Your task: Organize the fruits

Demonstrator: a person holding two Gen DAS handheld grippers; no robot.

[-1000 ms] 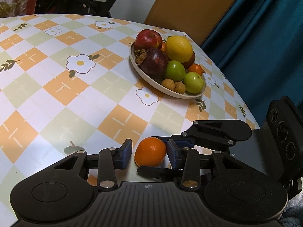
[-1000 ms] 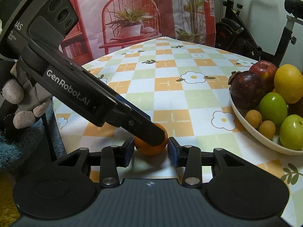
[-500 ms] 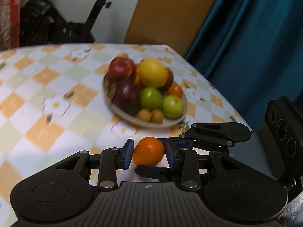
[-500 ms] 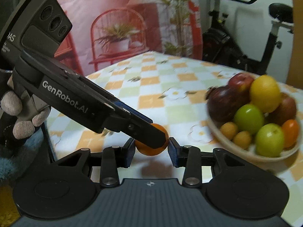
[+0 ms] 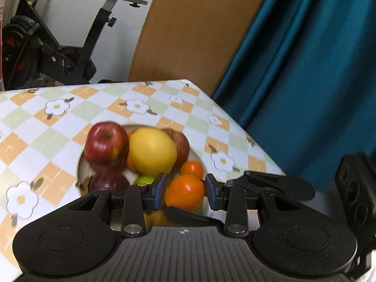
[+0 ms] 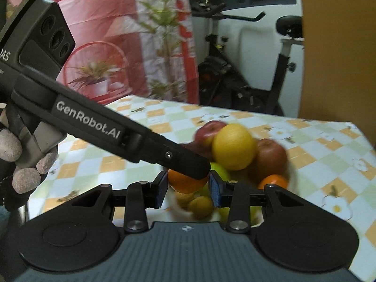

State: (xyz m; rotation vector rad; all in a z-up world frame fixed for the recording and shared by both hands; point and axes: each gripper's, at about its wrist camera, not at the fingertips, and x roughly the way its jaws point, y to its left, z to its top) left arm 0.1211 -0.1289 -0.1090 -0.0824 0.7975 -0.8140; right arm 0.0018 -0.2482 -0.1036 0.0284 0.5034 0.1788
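i have the orange point(image 5: 184, 191) pinched by both claws at once, left gripper point(image 5: 184, 191) and right gripper point(image 6: 188, 186) closed on it above the plate point(image 5: 80, 164). only the right view shows my gloved hand point(image 6: 22, 164) tilting the left tool downward. apples, a lemon point(image 5: 152, 150) and green fruit fill the plate.

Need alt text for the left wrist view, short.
Both grippers, the left gripper and the right gripper reaching in from the right, clamp one orange just above a plate piled with apples, a lemon and smaller fruit, on a checked floral tablecloth.
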